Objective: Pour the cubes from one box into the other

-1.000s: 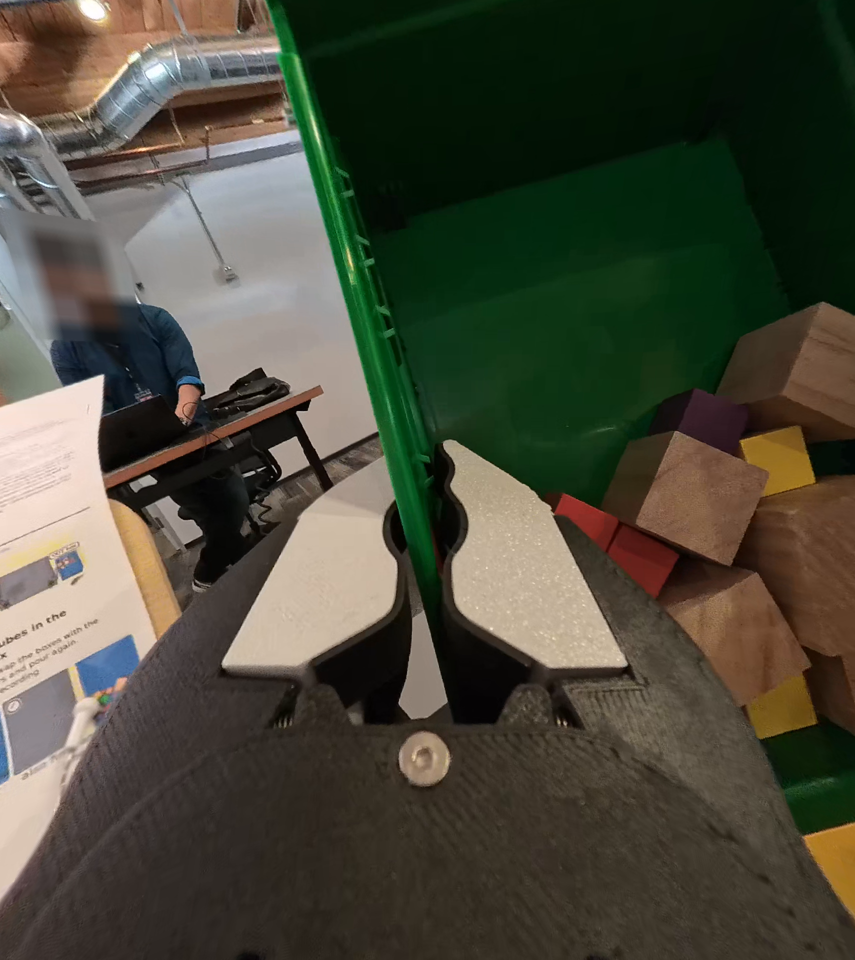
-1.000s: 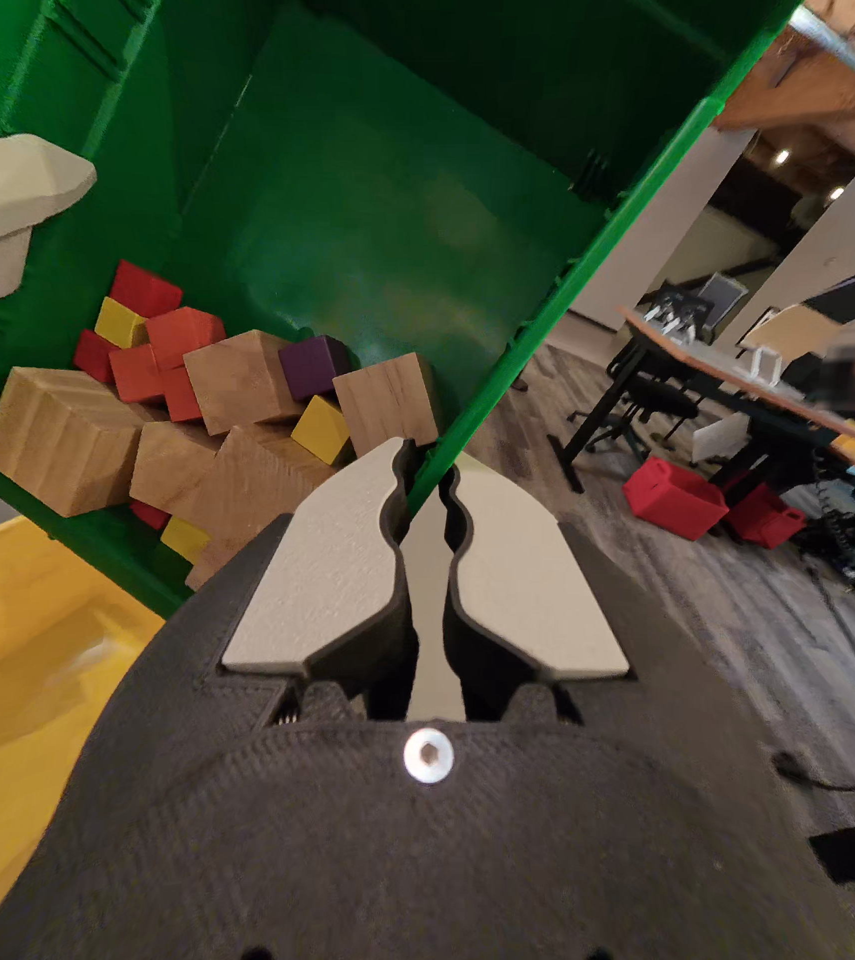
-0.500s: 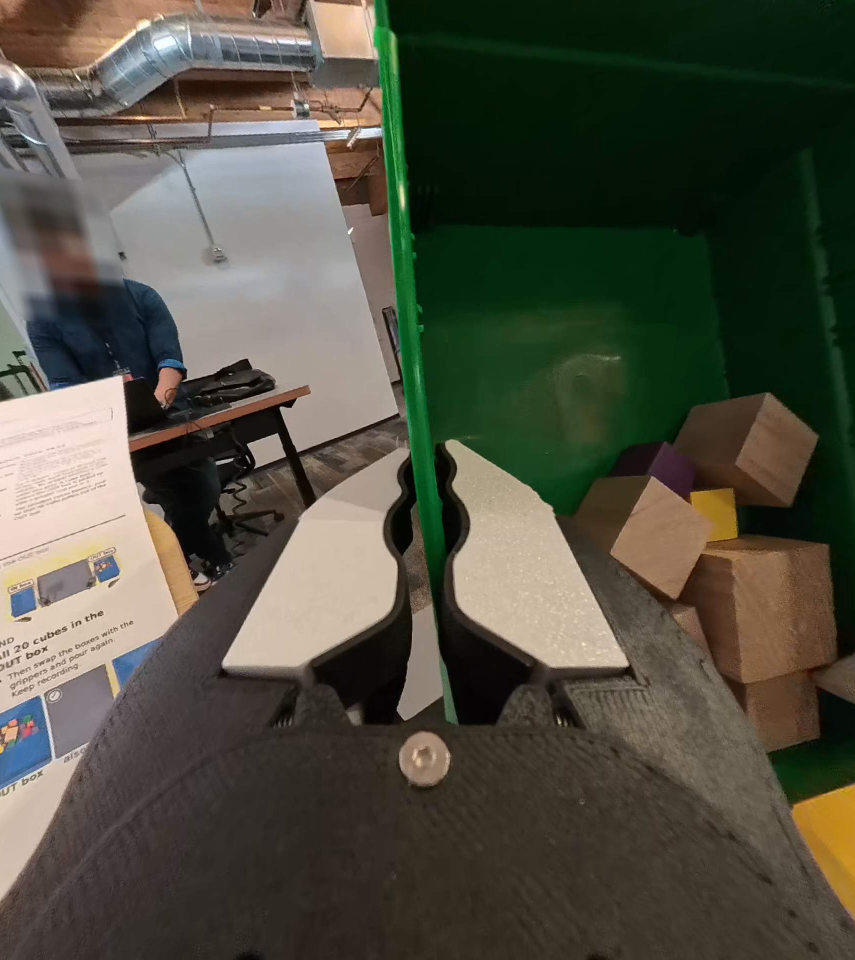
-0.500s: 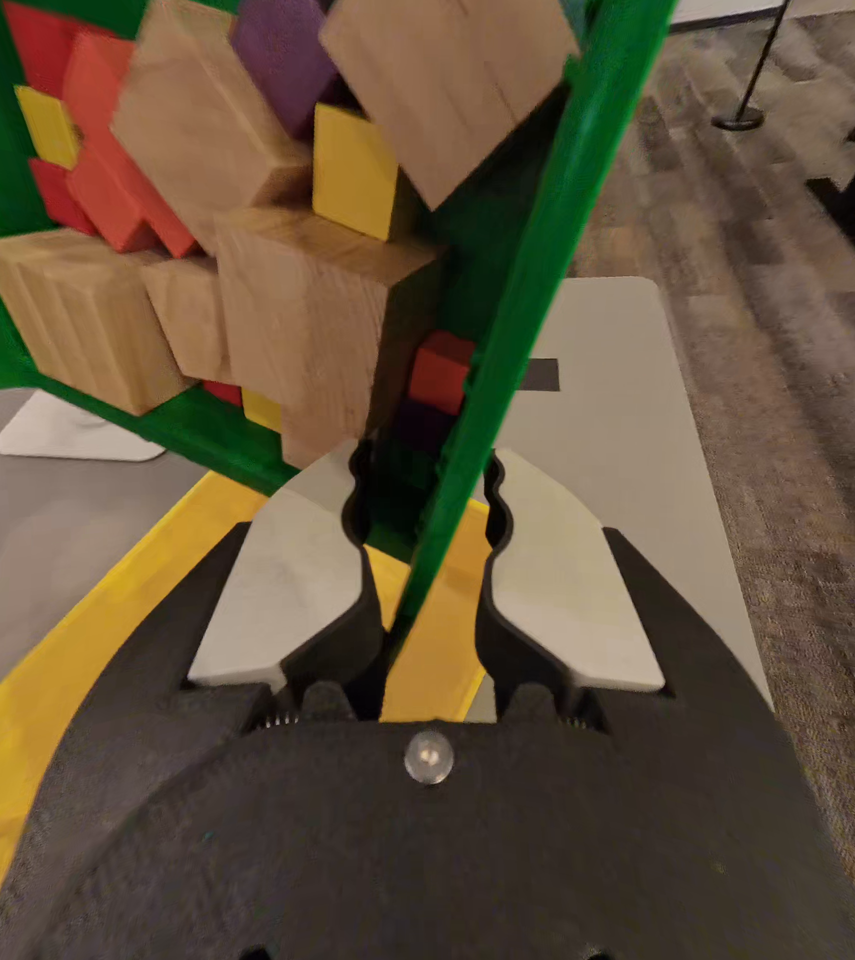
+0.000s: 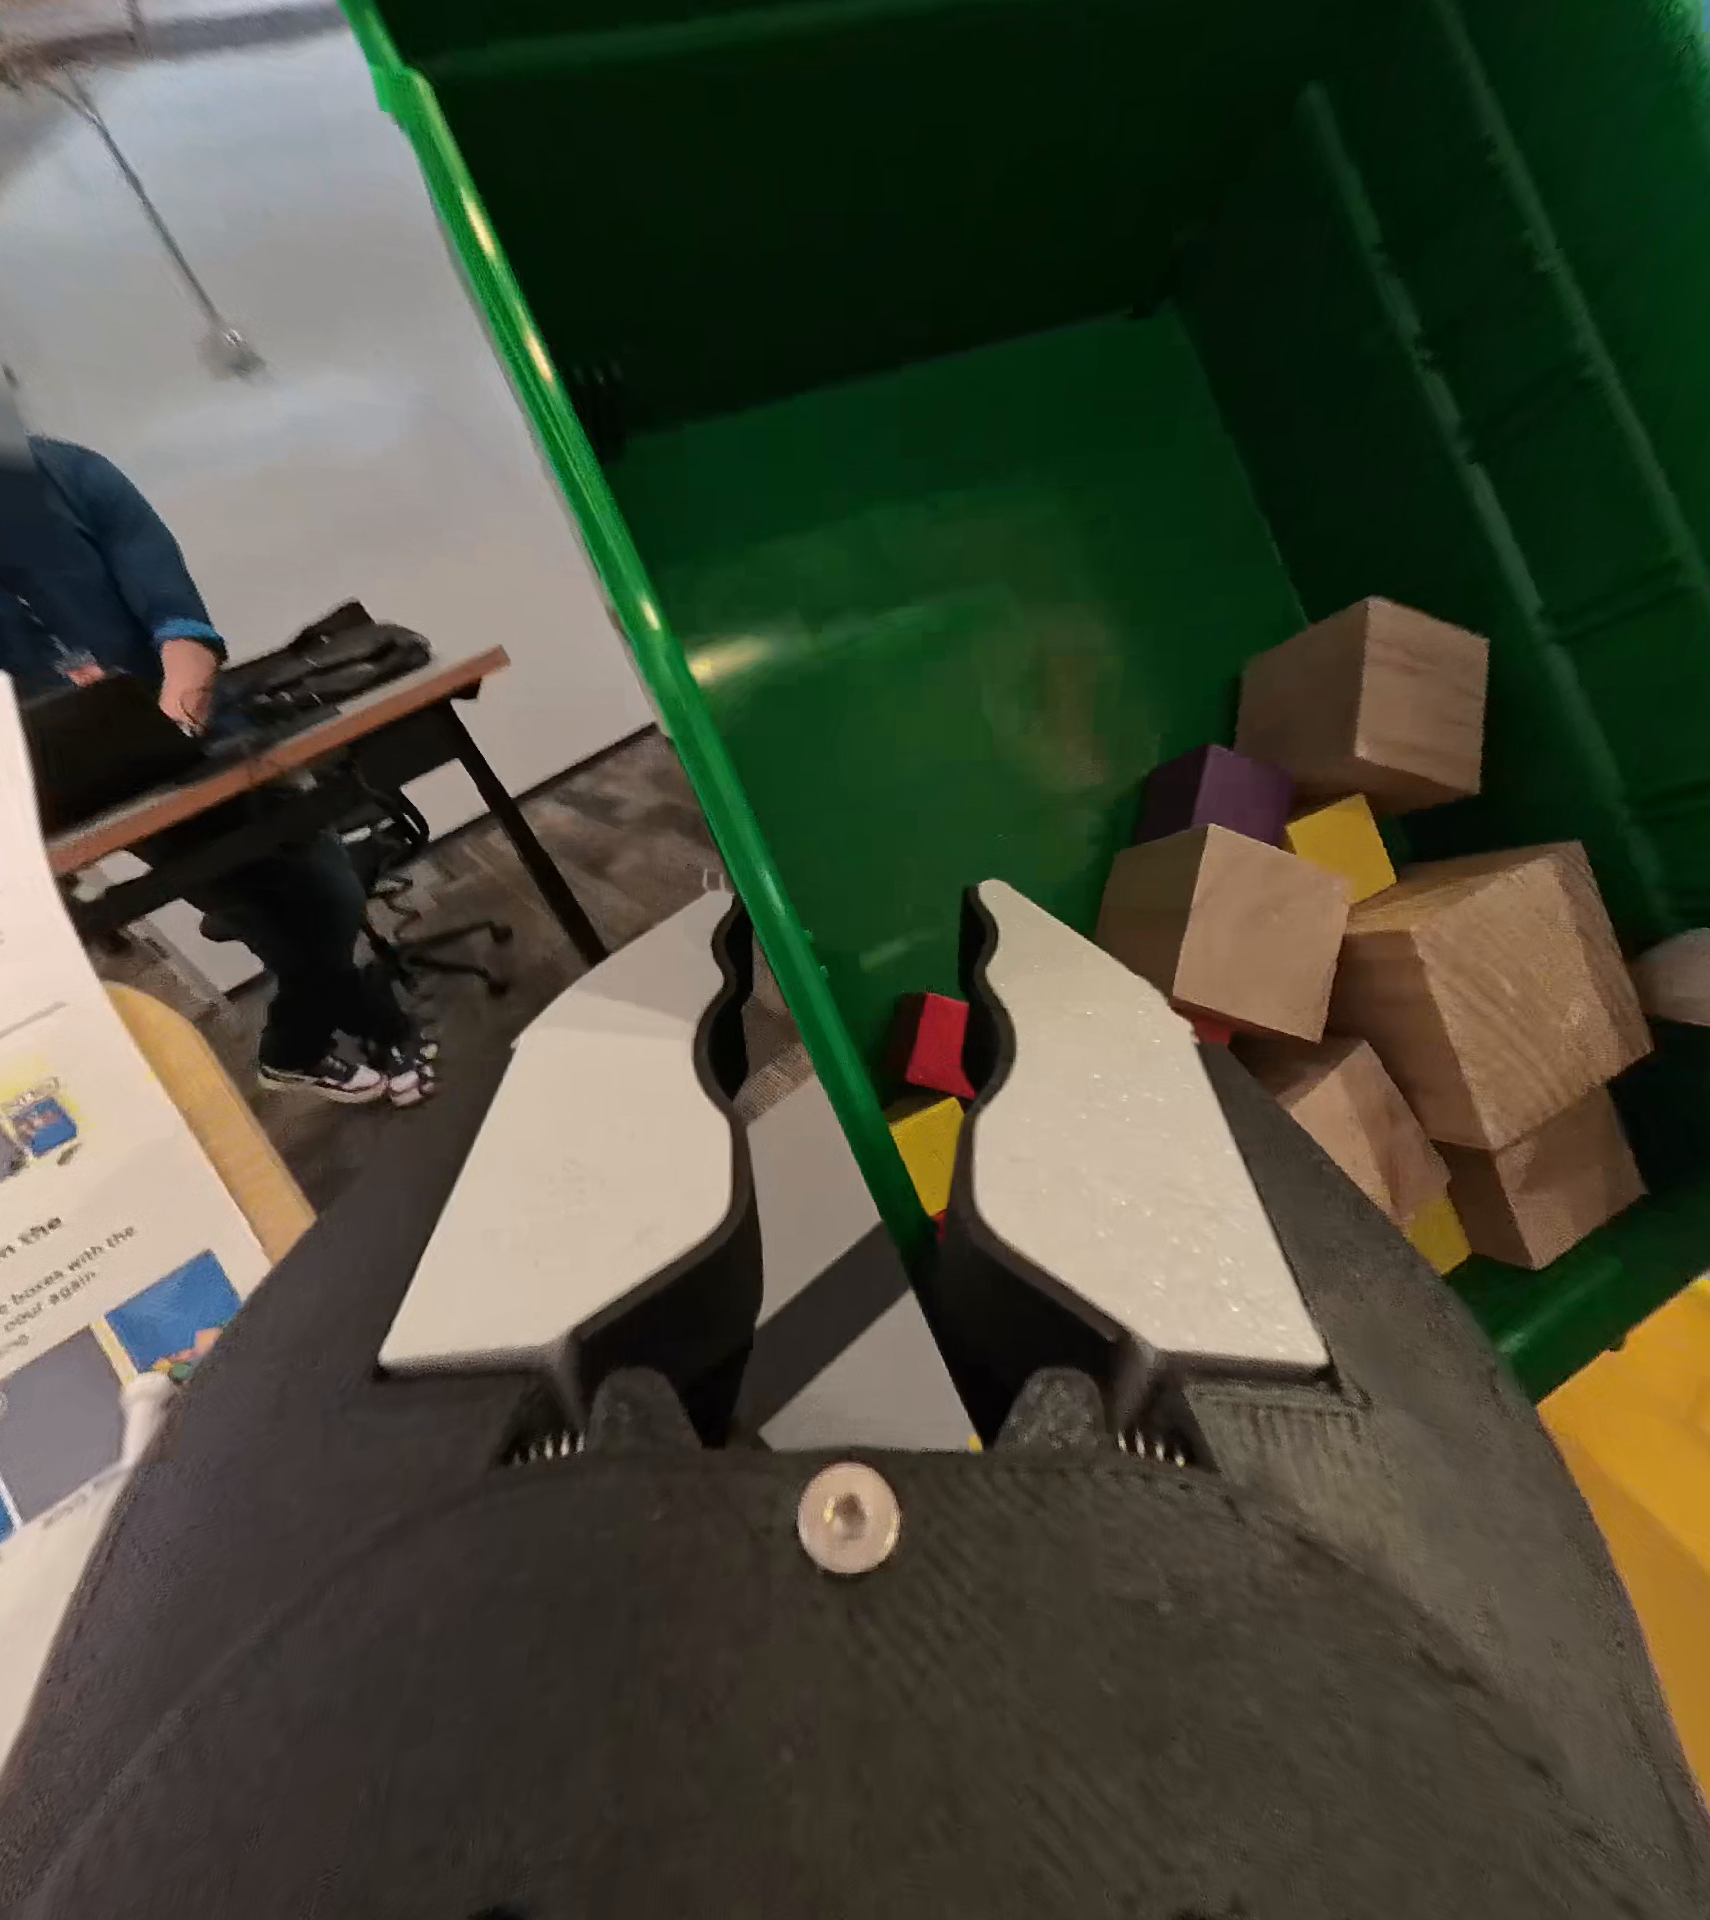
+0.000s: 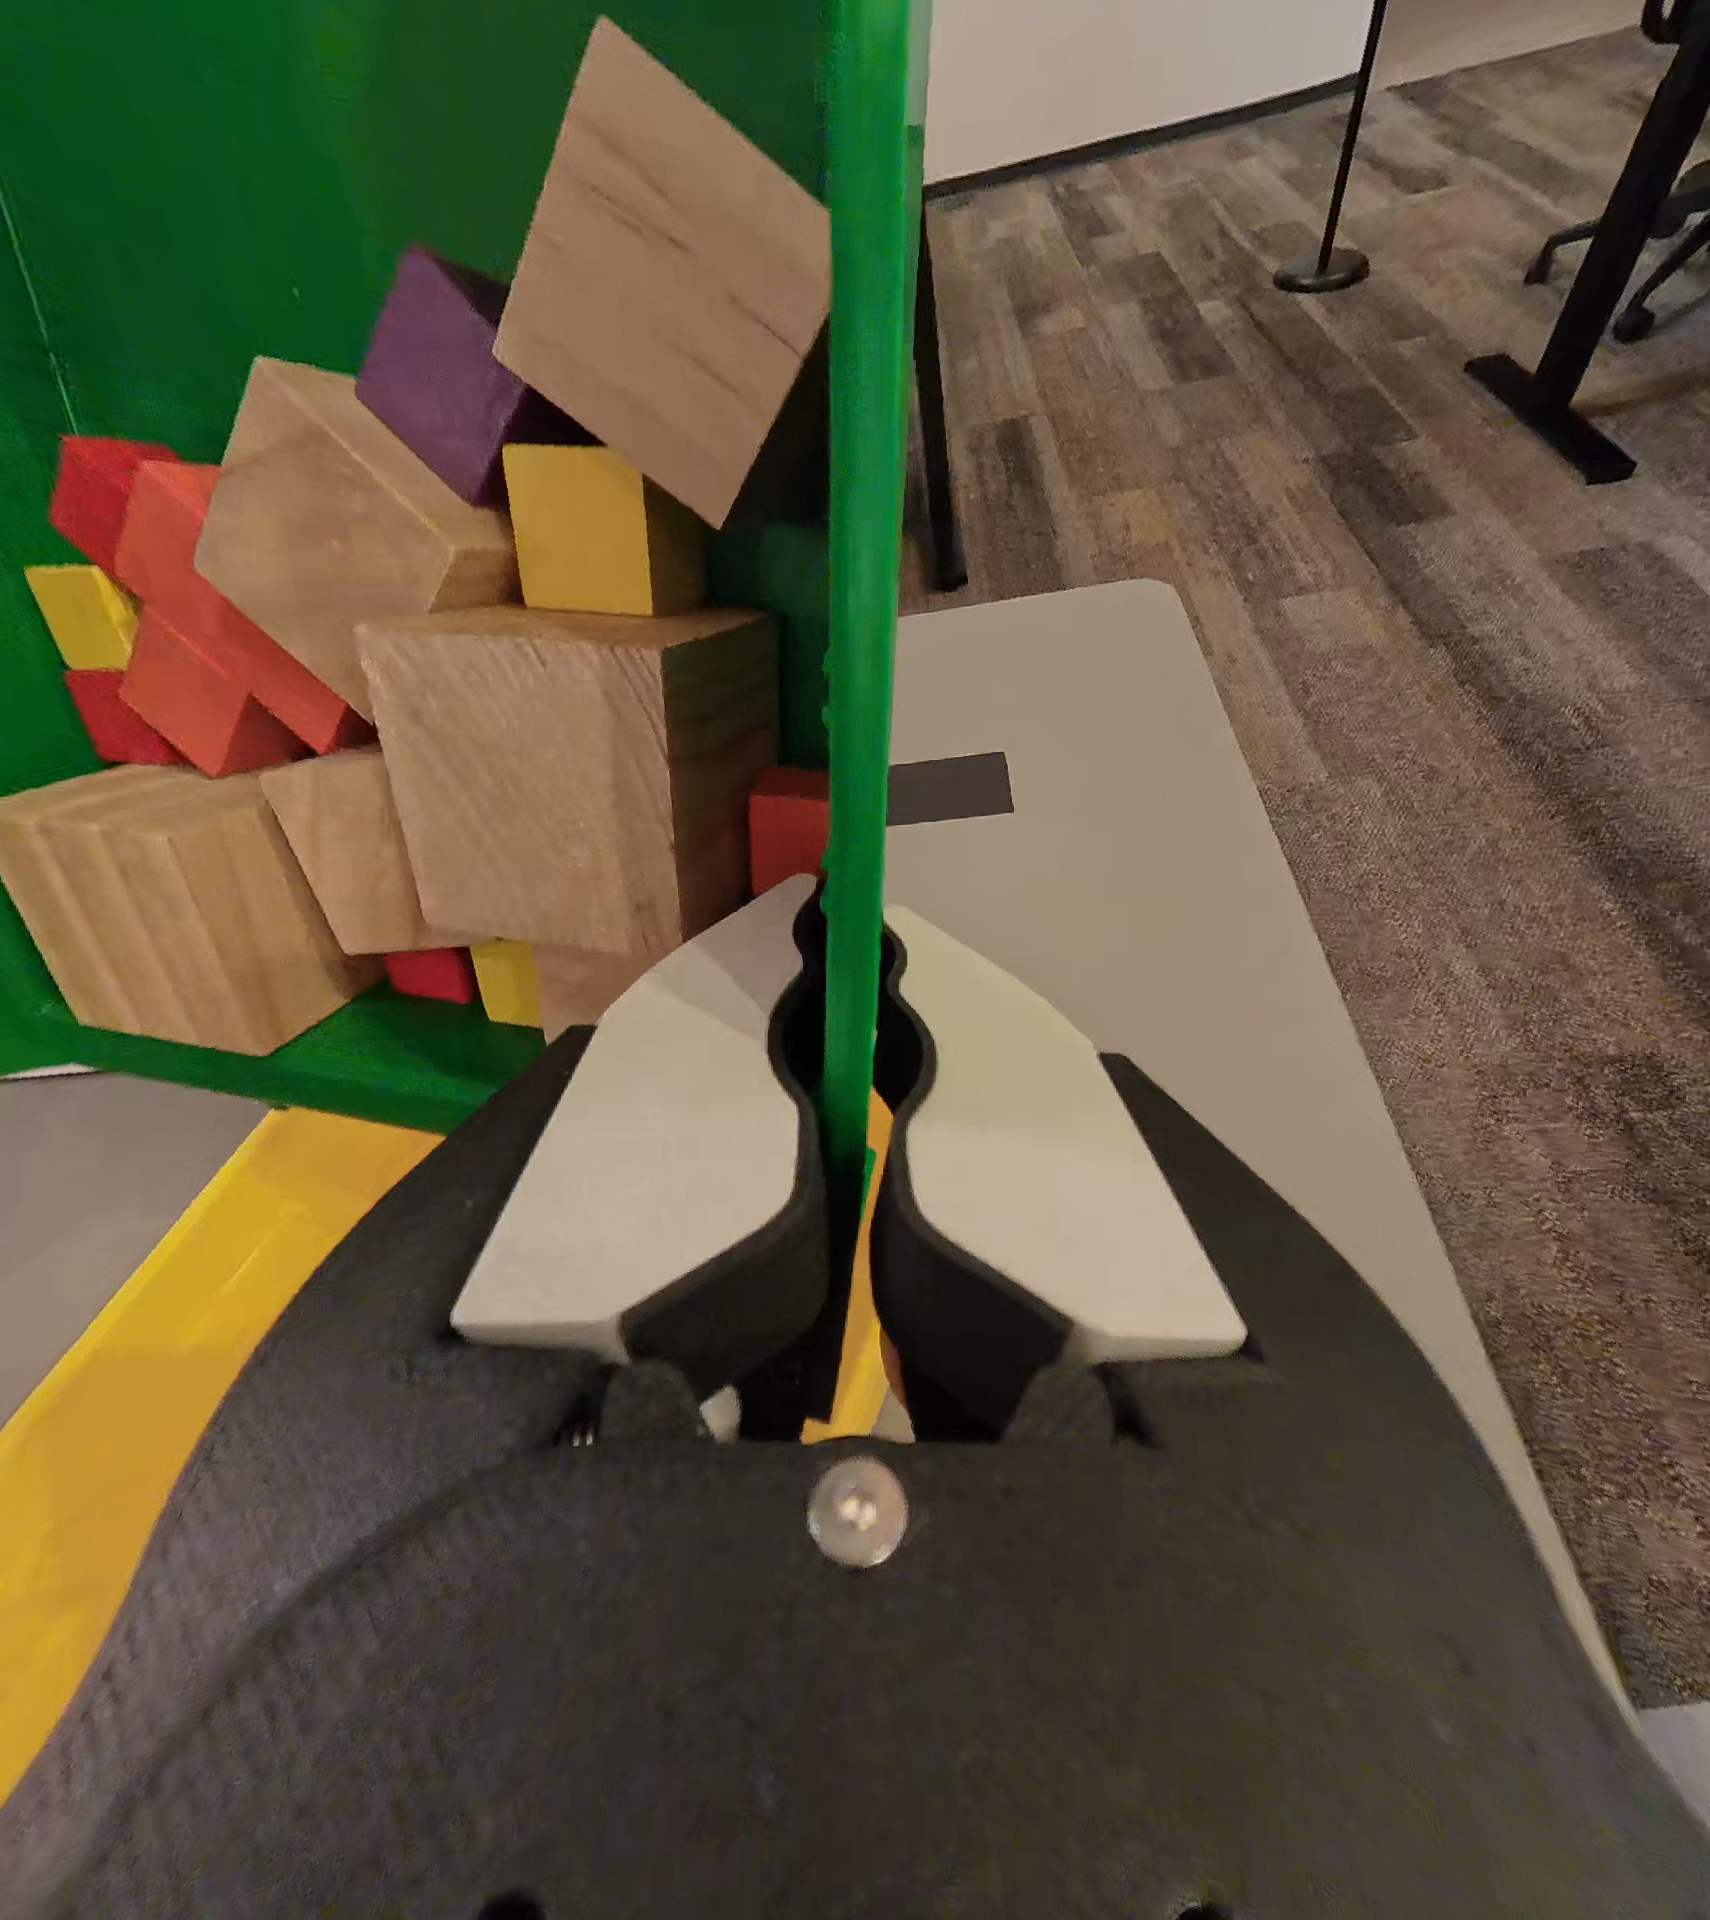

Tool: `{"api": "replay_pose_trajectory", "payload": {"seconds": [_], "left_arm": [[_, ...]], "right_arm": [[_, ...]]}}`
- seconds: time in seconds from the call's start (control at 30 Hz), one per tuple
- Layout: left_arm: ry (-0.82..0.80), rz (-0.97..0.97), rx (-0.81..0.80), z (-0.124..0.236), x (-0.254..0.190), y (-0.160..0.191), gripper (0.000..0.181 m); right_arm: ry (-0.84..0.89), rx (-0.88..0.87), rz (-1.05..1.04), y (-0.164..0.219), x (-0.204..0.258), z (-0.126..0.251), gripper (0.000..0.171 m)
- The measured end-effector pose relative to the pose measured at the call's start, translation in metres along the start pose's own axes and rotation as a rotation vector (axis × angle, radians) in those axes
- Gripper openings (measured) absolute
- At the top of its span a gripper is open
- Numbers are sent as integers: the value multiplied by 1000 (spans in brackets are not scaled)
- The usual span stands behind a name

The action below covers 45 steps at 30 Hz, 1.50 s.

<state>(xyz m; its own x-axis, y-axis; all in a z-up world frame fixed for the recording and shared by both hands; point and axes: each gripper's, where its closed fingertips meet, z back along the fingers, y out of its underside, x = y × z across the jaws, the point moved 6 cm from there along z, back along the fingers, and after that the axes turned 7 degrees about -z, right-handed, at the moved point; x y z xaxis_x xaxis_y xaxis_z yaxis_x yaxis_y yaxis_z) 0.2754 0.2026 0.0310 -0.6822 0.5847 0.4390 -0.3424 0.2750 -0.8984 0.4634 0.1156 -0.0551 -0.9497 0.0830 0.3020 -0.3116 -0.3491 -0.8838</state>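
Both tongs straddle opposite walls of the tilted green box (image 5: 986,520): right gripper (image 6: 846,925) is clamped tight on its wall, left gripper (image 5: 846,914) has jaws parted around its wall. Below lies the yellow box (image 6: 82,1403). Wooden and coloured cubes (image 6: 560,769) pile in the green box's low corner.

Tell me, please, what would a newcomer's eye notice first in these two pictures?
The tilted green plastic box fills both views, with plain wooden cubes and small red, yellow and purple cubes heaped in its low corner. Below its lower edge lies the yellow plastic box. The right gripper pinches the green wall, while the left gripper jaws stand apart around the opposite wall.
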Motion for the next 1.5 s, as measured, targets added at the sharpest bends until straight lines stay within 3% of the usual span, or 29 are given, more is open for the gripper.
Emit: {"api": "replay_pose_trajectory", "payload": {"seconds": [0.13,0.43,0.6,0.77,0.83,0.9,1.0,1.2,1.5], "left_arm": [[88,29,145,-2,-9,16,54],[256,144,358,4,-14,43,62],[335,271,503,33,-17,70,81],[445,305,591,42,-49,91,44],[361,232,631,39,-50,95,31],[334,343,602,34,-42,97,17],[264,341,529,28,-32,92,8],[140,217,339,17,-17,68,6],[87,223,84,14,-25,77,7]], "right_arm": [[-5,-8,-80,1,-9,-4,0],[8,60,-48,13,-14,-10,0],[16,78,-49,20,-16,-15,1],[32,58,14,15,-5,-11,0],[49,22,28,11,-3,-7,1],[63,-29,75,5,1,-1,1],[91,-87,182,-1,8,3,1],[81,-160,231,-2,7,-2,1],[69,-356,358,-7,3,1,2]]}}
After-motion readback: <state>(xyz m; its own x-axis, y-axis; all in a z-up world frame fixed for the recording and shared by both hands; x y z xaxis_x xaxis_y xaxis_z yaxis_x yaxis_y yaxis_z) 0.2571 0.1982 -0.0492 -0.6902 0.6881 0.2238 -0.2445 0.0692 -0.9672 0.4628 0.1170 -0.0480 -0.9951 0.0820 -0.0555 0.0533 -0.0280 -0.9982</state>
